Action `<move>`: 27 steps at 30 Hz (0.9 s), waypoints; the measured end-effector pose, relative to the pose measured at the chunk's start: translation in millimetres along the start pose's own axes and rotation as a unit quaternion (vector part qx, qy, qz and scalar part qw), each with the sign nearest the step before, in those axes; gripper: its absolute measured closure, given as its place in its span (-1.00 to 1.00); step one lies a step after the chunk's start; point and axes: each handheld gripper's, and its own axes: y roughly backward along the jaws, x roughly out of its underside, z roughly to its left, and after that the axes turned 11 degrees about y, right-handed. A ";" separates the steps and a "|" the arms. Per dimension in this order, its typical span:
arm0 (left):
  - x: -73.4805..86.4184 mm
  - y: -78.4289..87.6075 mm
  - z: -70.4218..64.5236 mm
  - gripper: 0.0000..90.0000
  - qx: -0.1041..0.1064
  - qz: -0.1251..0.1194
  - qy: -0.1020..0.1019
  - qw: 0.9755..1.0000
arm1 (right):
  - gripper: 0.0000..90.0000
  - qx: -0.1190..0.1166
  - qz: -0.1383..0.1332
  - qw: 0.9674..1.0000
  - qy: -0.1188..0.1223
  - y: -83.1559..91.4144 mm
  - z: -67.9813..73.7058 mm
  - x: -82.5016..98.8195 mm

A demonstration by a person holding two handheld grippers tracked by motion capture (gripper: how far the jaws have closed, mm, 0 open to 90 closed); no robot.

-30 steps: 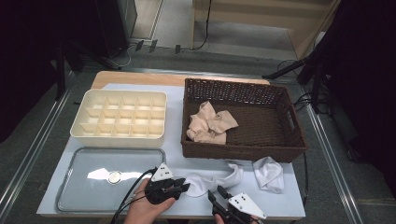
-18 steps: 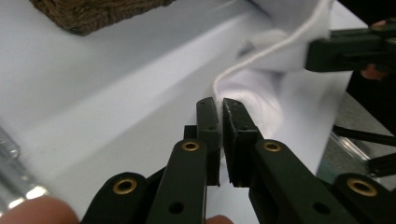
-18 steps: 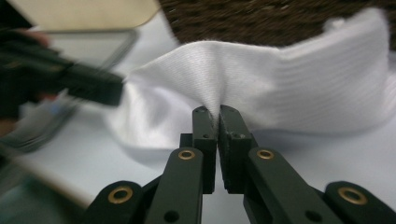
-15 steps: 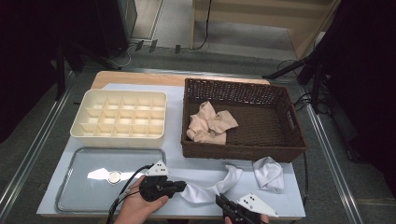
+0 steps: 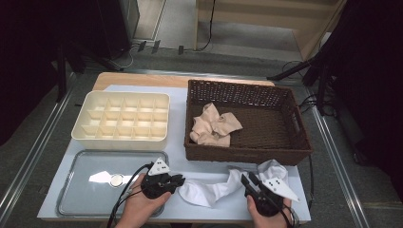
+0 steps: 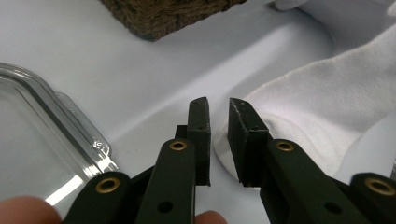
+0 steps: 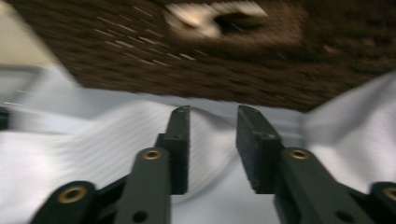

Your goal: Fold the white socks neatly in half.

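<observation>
Pale blue-white worktop (image 5: 209, 166) over grey floor, dark surroundings. Back left: cream plastic divider tray (image 5: 122, 119); back right: dark brown wicker basket (image 5: 247, 121) holding a crumpled beige sock (image 5: 213, 126); front left: clear shallow tray (image 5: 85, 180). Long white sock (image 5: 216, 187) flat on the front strip, just ahead of the basket wall, long axis running left-right, far end bunched toward the right at (image 5: 268, 168). Left gripper (image 5: 178, 180) pointing right at the sock's near end; jaws just reopened, narrow gap, nothing pinched, sock edge (image 6: 299, 116) just past and right of the tips (image 6: 219, 105). Right gripper (image 5: 247, 179) pointing away and slightly left, fabric (image 7: 93, 144) under and beyond the tips; jaws just reopened, released, nothing clamped, view blurred. Both hands near an end; left closer to a clean edge. Likely next: re-pinch both ends along the long axis.
</observation>
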 end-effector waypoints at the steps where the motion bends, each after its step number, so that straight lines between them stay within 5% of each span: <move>1: 0.5 0.1 -0.3 0.73 0.002 0.000 0.000 1.000 | 0.35 -0.002 0.007 1.000 -0.007 -8.0 -6.3 2.5; 5: 3.7 2.9 -1.7 0.52 0.033 0.013 -0.001 0.999 | 0.27 -0.018 0.034 0.999 -0.007 -29.3 -11.7 11.5; 8: 6.4 0.3 -6.2 0.46 0.032 0.019 -0.008 0.999 | 0.64 -0.003 0.034 0.999 0.027 -30.1 -6.1 12.3; 9: 7.0 -1.5 -7.9 0.49 0.029 0.020 -0.011 0.999 | 0.82 -0.008 0.039 0.999 0.024 -29.2 -5.3 11.7; 12: 7.4 -4.9 -11.5 0.83 0.035 0.031 -0.009 0.999 | 0.92 -0.008 0.048 0.998 0.025 -25.9 -3.6 9.7; 14: 7.2 -5.4 -12.5 0.96 0.032 0.033 -0.011 0.999 | 0.93 -0.002 0.055 0.998 0.008 -20.8 -6.0 8.7; 22: -1.1 -1.9 -4.9 1.00 0.003 0.018 -0.006 1.000 | 0.93 0.047 0.050 0.997 -0.043 7.8 -30.3 13.3; 27: -11.1 6.6 0.5 1.00 -0.003 0.003 0.003 1.000 | 0.93 0.045 0.025 0.996 -0.071 24.5 -35.6 8.4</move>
